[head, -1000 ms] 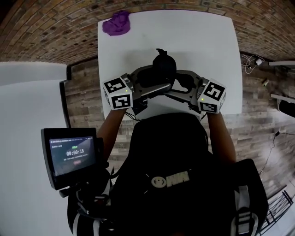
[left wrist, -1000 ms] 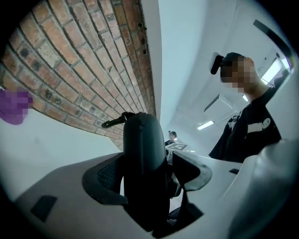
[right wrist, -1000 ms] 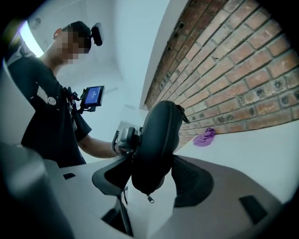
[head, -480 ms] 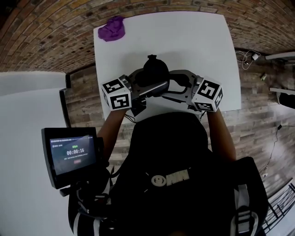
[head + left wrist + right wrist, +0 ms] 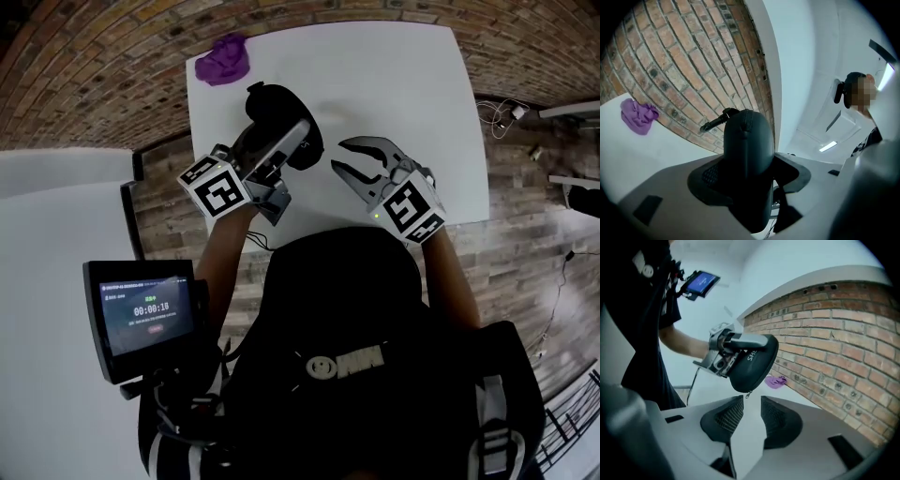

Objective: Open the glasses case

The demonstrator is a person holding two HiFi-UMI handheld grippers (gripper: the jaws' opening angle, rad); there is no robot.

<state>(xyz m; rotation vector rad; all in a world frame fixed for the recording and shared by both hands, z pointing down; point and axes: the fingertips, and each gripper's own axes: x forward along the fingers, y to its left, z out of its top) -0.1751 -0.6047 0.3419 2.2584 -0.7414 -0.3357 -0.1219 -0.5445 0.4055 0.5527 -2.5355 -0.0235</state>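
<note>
Since a second ago the left gripper has carried the glasses case up and off toward 10 o'clock, away from the middle of the white table. The right gripper has come off the case and now sits apart at its 4 o'clock. The left gripper's jaws are clamped across the dark shell, which fills the gap between them in the left gripper view. The right jaws have just been closing, with nothing between them. They stand narrowed and empty in the right gripper view, directly under the case. A small zip pull hangs from the case's lower edge at 12 o'clock of those jaws, near but not touching. The case looks like a light, semi-stiff zipped shell with a fabric skin, so it should grip well and give slightly if squeezed hard. The pull tab is probably the place for the right jaws to pinch, while the left steadies the shell. A purple cloth lies at the table's 11 o'clock corner.
</note>
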